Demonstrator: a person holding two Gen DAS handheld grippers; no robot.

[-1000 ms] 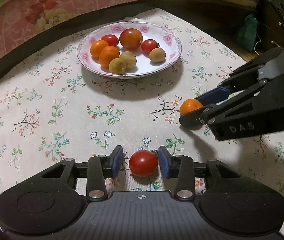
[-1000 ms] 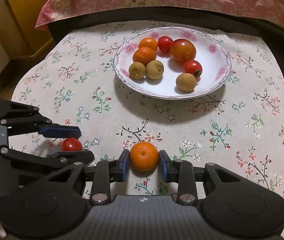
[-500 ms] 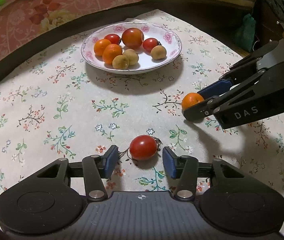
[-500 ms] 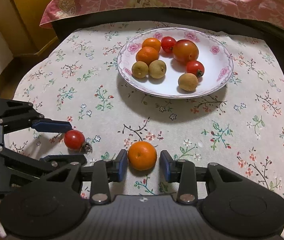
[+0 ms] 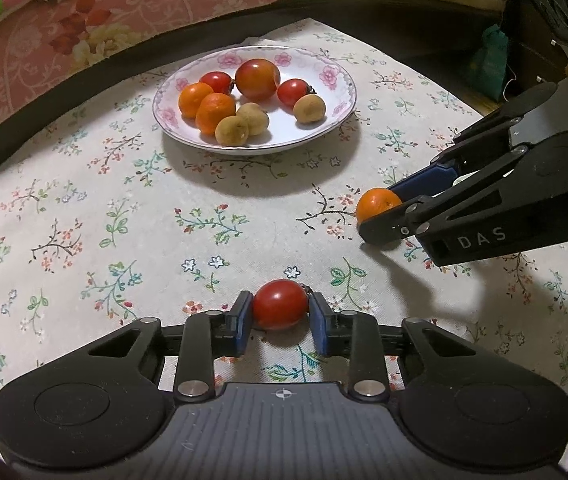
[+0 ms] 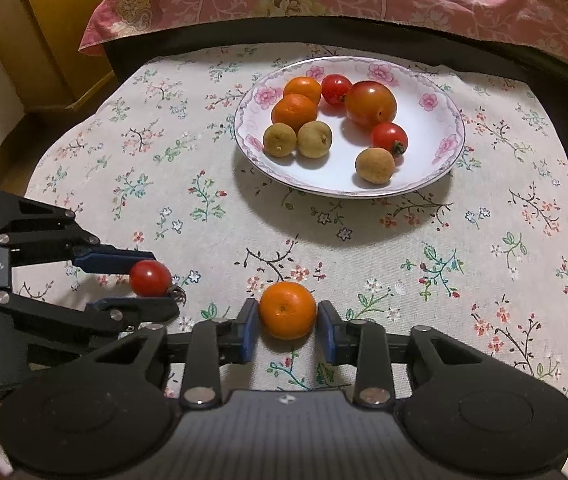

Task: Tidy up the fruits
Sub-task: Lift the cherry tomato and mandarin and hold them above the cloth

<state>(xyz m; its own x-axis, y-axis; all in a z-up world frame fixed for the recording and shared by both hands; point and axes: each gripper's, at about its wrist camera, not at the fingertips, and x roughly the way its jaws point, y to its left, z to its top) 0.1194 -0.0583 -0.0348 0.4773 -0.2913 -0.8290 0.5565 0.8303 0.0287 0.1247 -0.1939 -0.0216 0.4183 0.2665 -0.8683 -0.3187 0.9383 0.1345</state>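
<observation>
Tomato clamped in left gripper, orange clamped in right gripper

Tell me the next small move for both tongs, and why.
Probably lift both straight up. The left tongs pinch the cherry tomato and the right tongs pinch the tangerine; both fruits look low over the tablecloth, short of the plate.
</observation>
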